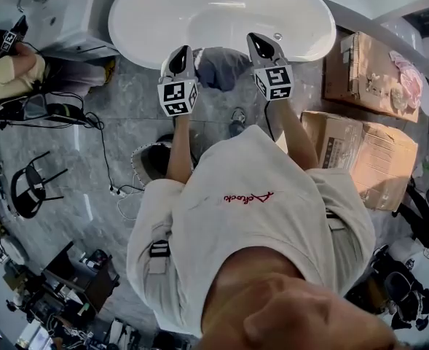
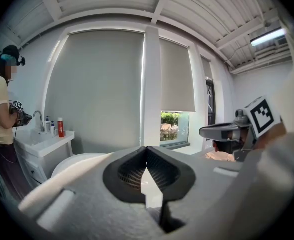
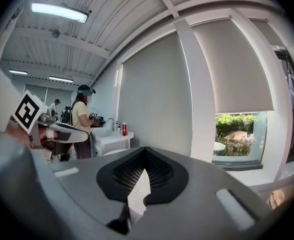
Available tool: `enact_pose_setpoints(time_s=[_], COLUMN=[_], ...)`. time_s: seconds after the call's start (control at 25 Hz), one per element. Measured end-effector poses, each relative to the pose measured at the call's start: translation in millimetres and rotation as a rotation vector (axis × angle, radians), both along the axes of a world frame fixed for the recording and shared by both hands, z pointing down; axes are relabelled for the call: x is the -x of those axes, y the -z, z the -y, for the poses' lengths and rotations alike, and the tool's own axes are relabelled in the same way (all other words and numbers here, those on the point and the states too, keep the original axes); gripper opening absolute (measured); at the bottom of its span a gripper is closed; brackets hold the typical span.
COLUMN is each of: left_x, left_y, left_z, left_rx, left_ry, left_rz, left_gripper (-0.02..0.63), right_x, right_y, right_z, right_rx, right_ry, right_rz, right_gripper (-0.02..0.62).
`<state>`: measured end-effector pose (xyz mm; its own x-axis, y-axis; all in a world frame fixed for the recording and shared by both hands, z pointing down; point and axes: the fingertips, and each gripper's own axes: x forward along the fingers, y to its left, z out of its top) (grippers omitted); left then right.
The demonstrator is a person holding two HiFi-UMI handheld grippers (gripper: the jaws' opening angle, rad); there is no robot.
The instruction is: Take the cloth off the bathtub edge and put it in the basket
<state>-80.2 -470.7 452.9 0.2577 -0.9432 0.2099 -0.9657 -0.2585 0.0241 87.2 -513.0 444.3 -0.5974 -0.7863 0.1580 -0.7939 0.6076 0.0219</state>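
A grey-blue cloth (image 1: 218, 68) hangs over the near rim of the white bathtub (image 1: 148, 20). In the head view it lies between my two grippers and slightly beyond them. My left gripper (image 1: 179, 54) is raised just left of the cloth, shut and empty. My right gripper (image 1: 258, 42) is held just right of it, also shut with nothing in it. A round basket (image 1: 147, 162) with a pale scalloped rim sits on the floor under my left forearm, partly hidden by it. Both gripper views look level across the room, over closed jaws, left gripper (image 2: 147, 152) and right gripper (image 3: 146, 152). Neither shows the cloth.
Cardboard boxes (image 1: 371, 148) stand on the floor at the right. A person (image 1: 10, 68) stands by a white sink cabinet (image 1: 65, 13) at the left. Cables (image 1: 105, 166) and a black stool (image 1: 28, 188) lie on the grey tiled floor.
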Motion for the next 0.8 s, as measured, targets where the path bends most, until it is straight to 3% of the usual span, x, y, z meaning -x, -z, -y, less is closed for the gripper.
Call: enact_pose_setpoints(time_s=[0.8], left_x=[-16], left_y=[-18], left_z=[80], left_rx=[0.034], left_ry=[0.036], left_rz=[0.029], left_gripper=[0.003], right_x=[-24], right_y=[-31], right_z=[86], right_rx=[0.056], right_ry=[0.016], right_rz=[0.027], right_gripper=[0.006])
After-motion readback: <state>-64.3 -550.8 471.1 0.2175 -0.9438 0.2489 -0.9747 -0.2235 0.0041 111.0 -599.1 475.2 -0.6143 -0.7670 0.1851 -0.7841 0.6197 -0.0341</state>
